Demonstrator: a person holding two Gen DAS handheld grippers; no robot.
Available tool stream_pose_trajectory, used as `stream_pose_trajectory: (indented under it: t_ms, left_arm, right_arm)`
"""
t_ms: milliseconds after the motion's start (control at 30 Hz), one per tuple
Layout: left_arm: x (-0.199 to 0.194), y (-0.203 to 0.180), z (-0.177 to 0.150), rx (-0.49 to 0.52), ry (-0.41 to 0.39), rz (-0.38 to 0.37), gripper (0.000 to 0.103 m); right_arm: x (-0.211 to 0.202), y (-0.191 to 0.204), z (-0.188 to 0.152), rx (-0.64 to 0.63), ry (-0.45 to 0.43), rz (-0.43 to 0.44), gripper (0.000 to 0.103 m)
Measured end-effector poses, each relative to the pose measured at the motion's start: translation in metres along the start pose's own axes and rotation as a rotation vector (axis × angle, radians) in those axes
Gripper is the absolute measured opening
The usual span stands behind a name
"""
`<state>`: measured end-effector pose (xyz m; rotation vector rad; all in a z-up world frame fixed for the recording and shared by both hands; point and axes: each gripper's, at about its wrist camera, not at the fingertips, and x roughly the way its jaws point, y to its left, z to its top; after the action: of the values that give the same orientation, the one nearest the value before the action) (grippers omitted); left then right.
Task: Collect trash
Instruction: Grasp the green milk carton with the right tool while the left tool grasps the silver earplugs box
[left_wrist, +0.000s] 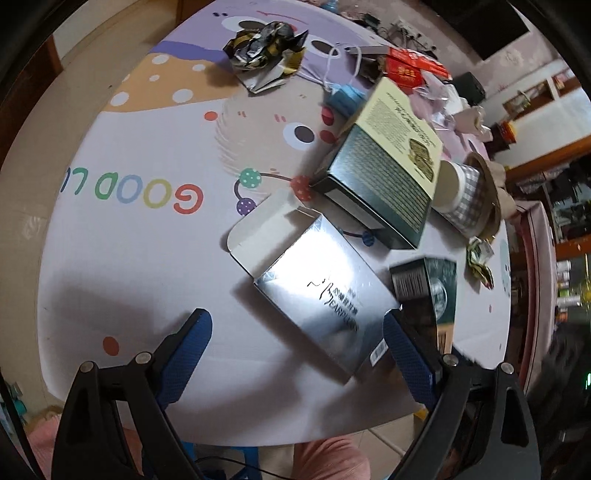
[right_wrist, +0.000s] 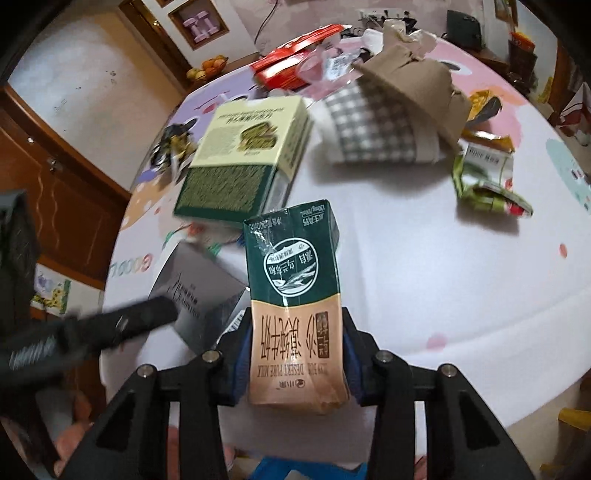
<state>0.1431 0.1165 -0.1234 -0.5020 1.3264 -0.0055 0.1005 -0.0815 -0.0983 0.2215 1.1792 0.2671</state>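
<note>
My right gripper (right_wrist: 295, 339) is shut on a green and tan milk carton (right_wrist: 295, 295) and holds it above the table; the carton also shows in the left wrist view (left_wrist: 432, 295). My left gripper (left_wrist: 297, 328) is open over the near end of a silver box (left_wrist: 321, 295) with an open flap, lying flat on the table. The silver box also shows in the right wrist view (right_wrist: 195, 288). A green and cream box (left_wrist: 384, 166) lies beyond it. Crumpled foil wrappers (left_wrist: 266, 48) lie at the far side. A crushed green packet (right_wrist: 487, 184) lies to the right.
A checked fabric basket (right_wrist: 384, 125) with a brown liner lies tipped on the table (left_wrist: 147, 258), which has a cartoon cloth. Red boxes (right_wrist: 291, 62), a blue roll (left_wrist: 345, 98) and clutter sit at the far edge. The table's near edge is right below both grippers.
</note>
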Motion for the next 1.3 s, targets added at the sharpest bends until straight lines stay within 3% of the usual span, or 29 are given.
stream_pose_trajectory:
  t_ms: [333, 567, 633, 833, 1200, 1267, 1300]
  left_arm:
    - [0.015, -0.028, 0.009, -0.121, -0.021, 0.099, 0.093]
    - [0.032, -0.057, 0.006, -0.126, -0.036, 0.192, 0.091]
    - [0.032, -0.063, 0.003, -0.116, -0.053, 0.219, 0.083]
    - [0.031, -0.071, -0.008, -0.049, -0.080, 0.215, 0.075]
    - [0.013, -0.091, -0.061, 0.224, -0.161, 0.239, 0.056]
    - [0.008, -0.095, -0.069, 0.260, -0.191, 0.227, 0.044]
    - [-0.002, -0.093, -0.074, 0.277, -0.237, 0.220, 0.030]
  right_arm:
    - [-0.019, -0.018, 0.001, 0.033, -0.062, -0.015, 0.042]
    - [-0.024, -0.033, 0.004, 0.039, -0.086, -0.032, 0.042]
    - [-0.026, -0.037, 0.003, 0.043, -0.090, -0.031, 0.042]
    - [-0.031, -0.041, -0.002, 0.029, -0.091, -0.063, 0.042]
    - [-0.054, -0.036, -0.024, 0.007, -0.156, -0.115, 0.041]
    - [-0.060, -0.038, -0.030, 0.022, -0.162, -0.111, 0.041]
    - [-0.062, -0.039, -0.033, 0.028, -0.163, -0.109, 0.041]
